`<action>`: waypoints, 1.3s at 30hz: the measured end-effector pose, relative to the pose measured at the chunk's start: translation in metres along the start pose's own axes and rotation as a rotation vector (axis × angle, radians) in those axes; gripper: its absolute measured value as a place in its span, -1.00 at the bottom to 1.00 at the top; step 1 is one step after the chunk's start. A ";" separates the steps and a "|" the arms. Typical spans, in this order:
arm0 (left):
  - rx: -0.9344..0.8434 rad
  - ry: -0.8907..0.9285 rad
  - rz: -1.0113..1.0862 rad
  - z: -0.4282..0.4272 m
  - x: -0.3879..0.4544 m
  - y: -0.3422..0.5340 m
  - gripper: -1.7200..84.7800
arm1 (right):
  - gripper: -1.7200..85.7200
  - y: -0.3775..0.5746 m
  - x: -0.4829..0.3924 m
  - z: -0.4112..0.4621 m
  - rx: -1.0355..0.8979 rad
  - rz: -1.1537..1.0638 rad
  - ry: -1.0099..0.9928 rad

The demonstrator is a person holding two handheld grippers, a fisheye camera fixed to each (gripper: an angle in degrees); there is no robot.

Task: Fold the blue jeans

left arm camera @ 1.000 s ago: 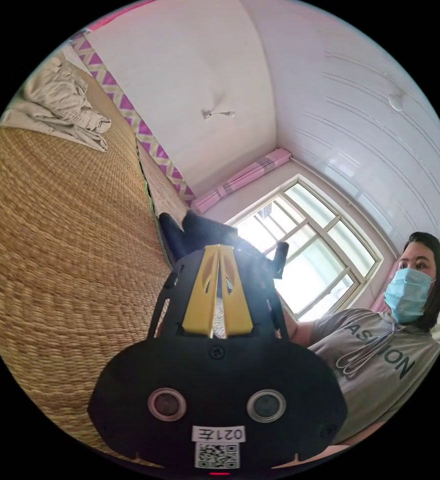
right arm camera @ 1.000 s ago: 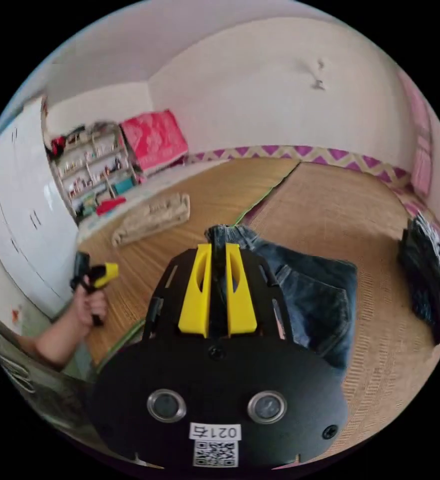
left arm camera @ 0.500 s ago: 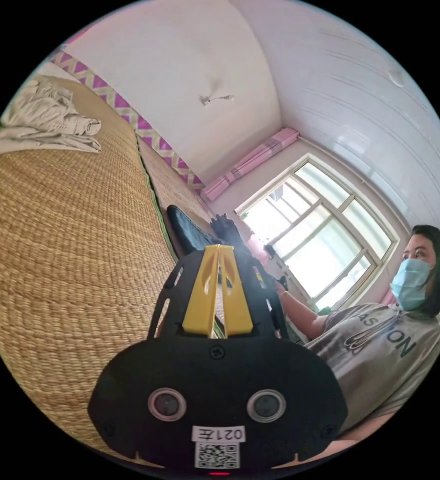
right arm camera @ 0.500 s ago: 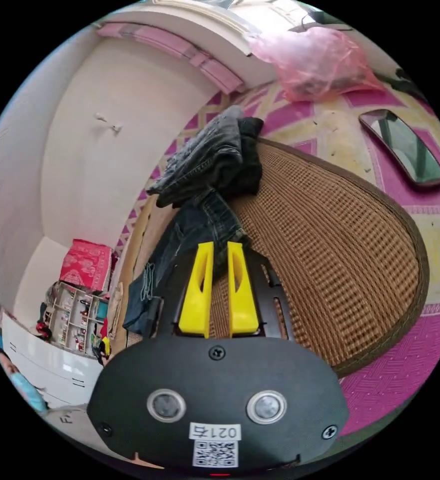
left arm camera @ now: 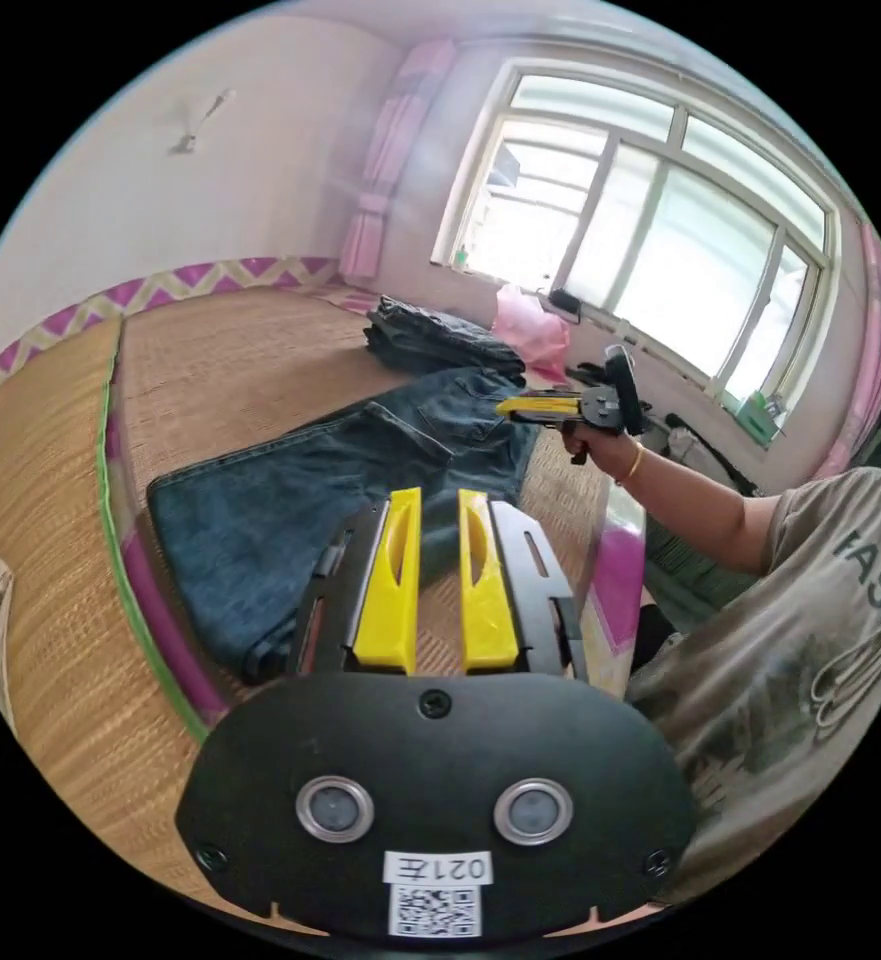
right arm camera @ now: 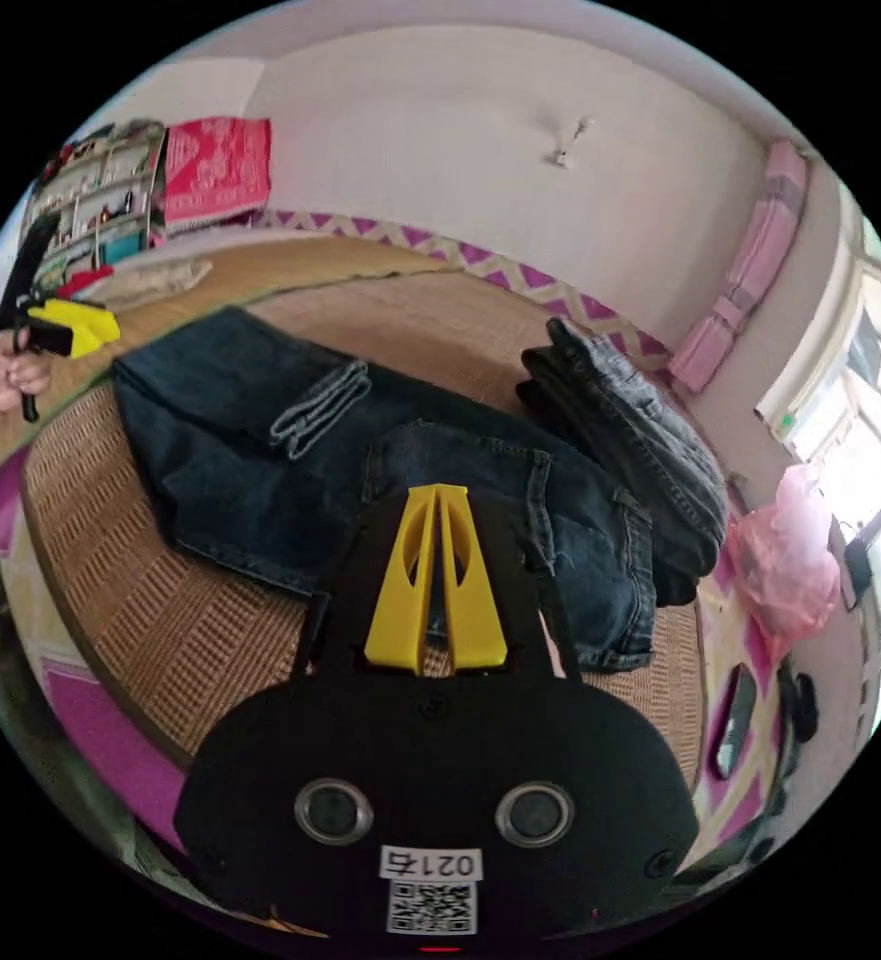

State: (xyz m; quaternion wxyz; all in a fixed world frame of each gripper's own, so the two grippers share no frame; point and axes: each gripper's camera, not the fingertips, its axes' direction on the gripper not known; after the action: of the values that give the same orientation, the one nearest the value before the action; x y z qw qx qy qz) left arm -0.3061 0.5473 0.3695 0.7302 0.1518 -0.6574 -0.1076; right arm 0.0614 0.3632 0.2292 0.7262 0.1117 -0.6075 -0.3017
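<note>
The blue jeans lie flat on a woven straw mat, legs doubled back so the hems rest mid-thigh. My left gripper hovers open over the leg end, nothing between its yellow jaws. A hand holds it at the far left of the right gripper view, left gripper. My right gripper is shut with its tips touching, above the waist end of the jeans. In the left gripper view a hand holds the right gripper just over the waistband.
A stack of folded dark jeans sits beside the waist end, with a pink plastic bag and a phone past the mat's edge. A beige garment and a shelf lie beyond. The person's torso is on the right.
Both cameras have swung round to face the jeans. My left jaws have parted from shut to open. My right jaws have closed from a narrow gap to touching tips.
</note>
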 end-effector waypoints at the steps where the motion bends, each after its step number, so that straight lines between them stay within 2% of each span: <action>1: -0.024 -0.028 -0.002 0.022 0.007 -0.015 -0.95 | -0.98 -0.005 -0.006 0.010 -0.036 -0.025 0.004; 5: -0.171 -0.036 0.027 0.091 0.027 -0.058 -0.98 | -0.98 -0.026 -0.025 0.038 -0.116 -0.098 -0.022; 9: -0.177 -0.120 0.018 0.123 0.035 -0.084 -0.97 | -0.98 -0.036 -0.010 0.049 -0.136 -0.043 -0.150; 12: -0.213 -0.174 0.050 0.152 0.040 -0.105 -0.94 | -0.97 -0.034 -0.014 0.053 -0.111 -0.037 -0.150; 14: -0.293 -0.193 0.077 0.183 0.041 -0.117 -0.73 | -0.97 -0.035 -0.018 0.056 -0.110 -0.025 -0.143; 17: -0.409 -0.175 0.092 0.215 0.036 -0.119 -0.59 | -0.97 -0.035 -0.022 0.060 -0.104 -0.019 -0.134; 24: -0.447 -0.323 0.152 0.235 0.028 -0.110 -0.73 | -0.97 -0.036 -0.017 0.074 -0.105 0.012 -0.175; 30: -0.445 -0.322 0.142 0.221 -0.001 -0.091 -0.84 | -0.98 -0.034 -0.014 0.085 -0.106 0.019 -0.185; 33: -0.372 -0.287 0.101 0.192 -0.028 -0.071 -0.92 | -0.98 -0.034 -0.012 0.090 -0.106 0.021 -0.189; 35: -0.229 -0.216 -0.027 0.134 -0.060 -0.061 -0.95 | -0.98 -0.033 -0.011 0.093 -0.107 0.021 -0.186; 39: 0.020 -0.264 -0.140 -0.005 -0.110 -0.030 -0.96 | -0.98 -0.033 -0.009 0.101 -0.108 0.021 -0.182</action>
State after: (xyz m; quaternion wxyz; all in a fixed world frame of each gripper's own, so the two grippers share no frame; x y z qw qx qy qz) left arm -0.3119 0.5588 0.2560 0.6265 0.1890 -0.7366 -0.1705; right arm -0.0448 0.3625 0.2284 0.6763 0.0383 -0.6549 -0.3351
